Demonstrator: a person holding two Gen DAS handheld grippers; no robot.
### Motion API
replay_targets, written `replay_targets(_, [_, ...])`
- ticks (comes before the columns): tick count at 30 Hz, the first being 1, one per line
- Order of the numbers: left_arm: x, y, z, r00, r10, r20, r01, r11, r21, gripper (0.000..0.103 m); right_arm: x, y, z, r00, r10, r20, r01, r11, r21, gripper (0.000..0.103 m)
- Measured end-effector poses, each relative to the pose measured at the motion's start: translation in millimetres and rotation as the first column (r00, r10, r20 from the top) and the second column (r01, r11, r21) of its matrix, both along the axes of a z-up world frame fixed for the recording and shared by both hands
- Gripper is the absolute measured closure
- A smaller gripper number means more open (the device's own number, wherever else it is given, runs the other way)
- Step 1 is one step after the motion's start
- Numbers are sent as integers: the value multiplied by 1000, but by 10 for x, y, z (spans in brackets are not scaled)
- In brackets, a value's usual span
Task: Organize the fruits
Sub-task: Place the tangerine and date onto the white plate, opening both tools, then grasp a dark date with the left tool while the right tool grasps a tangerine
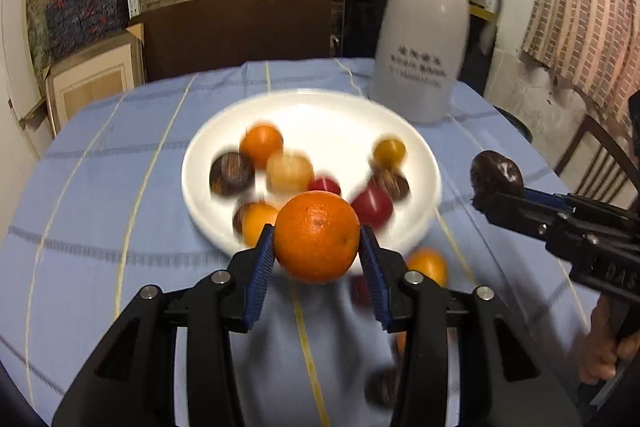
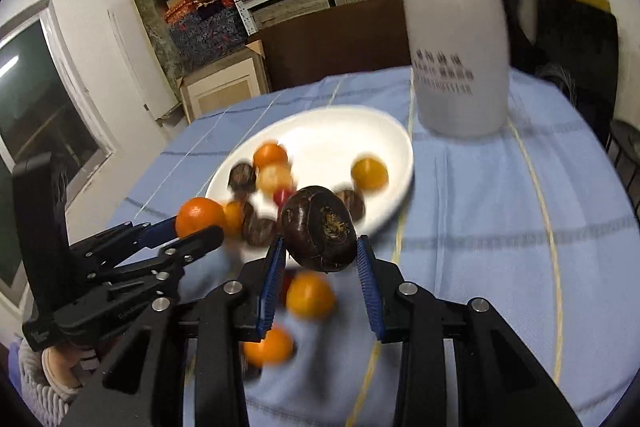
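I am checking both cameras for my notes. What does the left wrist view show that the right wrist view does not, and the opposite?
Only the left wrist view shows the brick-patterned cloth at the right.

Only the right wrist view shows the dark window at the left and a knitted sleeve.

Both show the left gripper shut on an orange, the right gripper shut on a dark brown fruit, the white plate of fruit, the white jug and the blue tablecloth.

A plate (image 1: 416,155) lay on the tablecloth (image 1: 120,187), several fruits in it. A jug (image 1: 424,39) stood behind it to the right. Before the plate, loose fruits (image 2: 310,295) lay on the cloth.
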State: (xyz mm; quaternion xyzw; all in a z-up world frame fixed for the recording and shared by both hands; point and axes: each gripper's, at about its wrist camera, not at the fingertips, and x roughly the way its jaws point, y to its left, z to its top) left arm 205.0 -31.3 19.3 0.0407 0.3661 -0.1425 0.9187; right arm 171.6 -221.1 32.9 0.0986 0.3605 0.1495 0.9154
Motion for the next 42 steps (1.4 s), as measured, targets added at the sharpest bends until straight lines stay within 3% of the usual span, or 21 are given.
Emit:
replay_targets(3, [396, -49, 32, 1000, 16, -10, -16, 999, -27, 62, 377, 76, 26, 1000, -12, 13, 12, 1000, -22, 66])
replay_targets(8, [958, -207, -147, 996, 25, -82, -26, 1000, -15, 60, 875, 131, -211, 999, -23, -35, 22, 999, -37, 66])
replay_targets(10, [1057, -244, -198, 996, 15, -85, -18, 999, -32, 60, 945, 83, -260, 999, -22, -44, 21, 1000, -17, 64])
replay_targets(13, [1036, -228, -195, 997, 18, -73, -22, 998, -50, 49, 959, -14, -301, 998, -25, -59, 27, 999, 24, 58])
replay_targets(14, [1000, -201, -172, 997, 28, -71, -33, 998, -58, 44, 957, -37, -292, 998, -28, -64, 31, 999, 35, 57])
replay_targets(17, [784, -78, -98, 997, 47, -63, -52, 995, -84, 43, 866, -86, -200, 997, -51, -53, 54, 997, 49, 57])
replay_targets(19, [611, 36, -58, 996, 66, -54, -71, 993, -98, 37, 739, -116, -133, 998, -53, -45, 56, 997, 59, 57])
replay_targets(24, [11, 241, -77, 995, 93, -44, -95, 994, -60, 34, 276, -112, -62, 998, -51, -26, 53, 997, 61, 44])
replay_targets(31, [-847, 120, -310, 999, -19, -32, 19, 1000, 17, 33, -334, -190, -353, 995, -65, -69, 69, 996, 56, 35])
replay_targets(36, [-1065, -39, -441, 995, -90, -51, 93, 994, 50, 32, -494, -262, -409, 994, -90, -67, 93, 995, 44, 33])
replay_targets(42, [-1037, -175, -593, 988, -133, -80, 139, 987, 75, 33, -469, -332, -396, 991, -109, -75, 114, 991, 72, 30])
